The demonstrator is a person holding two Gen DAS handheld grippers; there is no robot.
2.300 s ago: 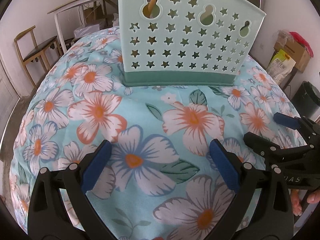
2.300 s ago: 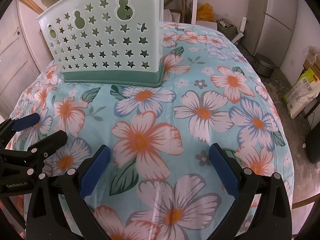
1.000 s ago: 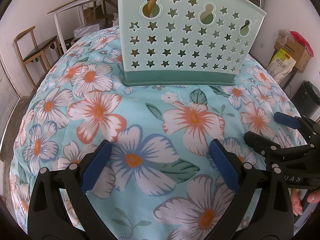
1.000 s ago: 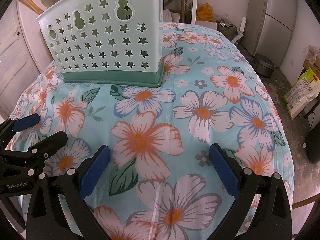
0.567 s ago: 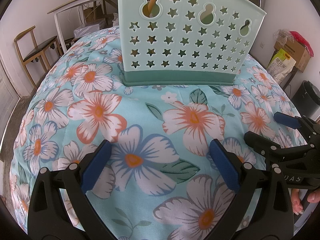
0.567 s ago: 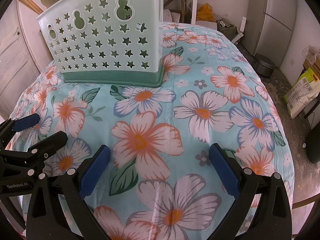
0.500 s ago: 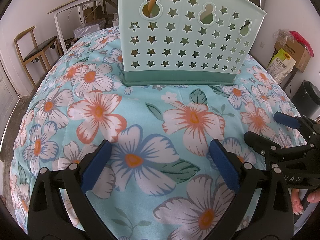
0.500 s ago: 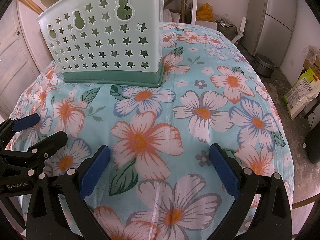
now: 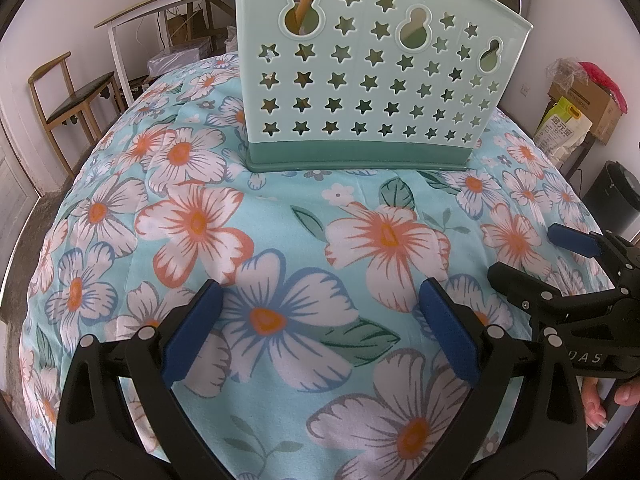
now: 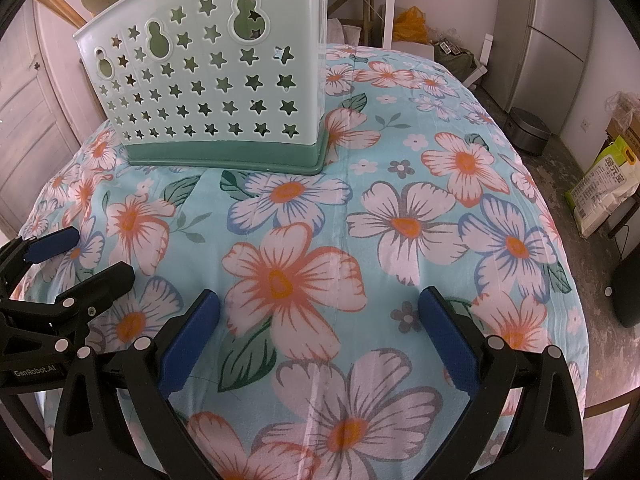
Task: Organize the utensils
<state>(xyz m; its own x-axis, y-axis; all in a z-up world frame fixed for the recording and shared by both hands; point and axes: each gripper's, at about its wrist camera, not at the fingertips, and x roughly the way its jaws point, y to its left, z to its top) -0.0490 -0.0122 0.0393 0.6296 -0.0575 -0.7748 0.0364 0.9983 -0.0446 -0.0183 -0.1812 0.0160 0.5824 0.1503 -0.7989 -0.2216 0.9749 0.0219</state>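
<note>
Floral-clothed table [image 9: 192, 216] bearing green basket [image 9: 372, 92]

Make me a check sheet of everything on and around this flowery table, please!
Surface: floral tablecloth, bare in front.
Job's things: green star-holed utensil basket upright at the far side; wooden stick inside; no loose utensils seen.
Clutter: nothing seen.
Grippers: left gripper and right gripper open, empty.
Cables: nothing seen on the table.
Surroundings: wooden chair, fridge, rice bag.
</note>
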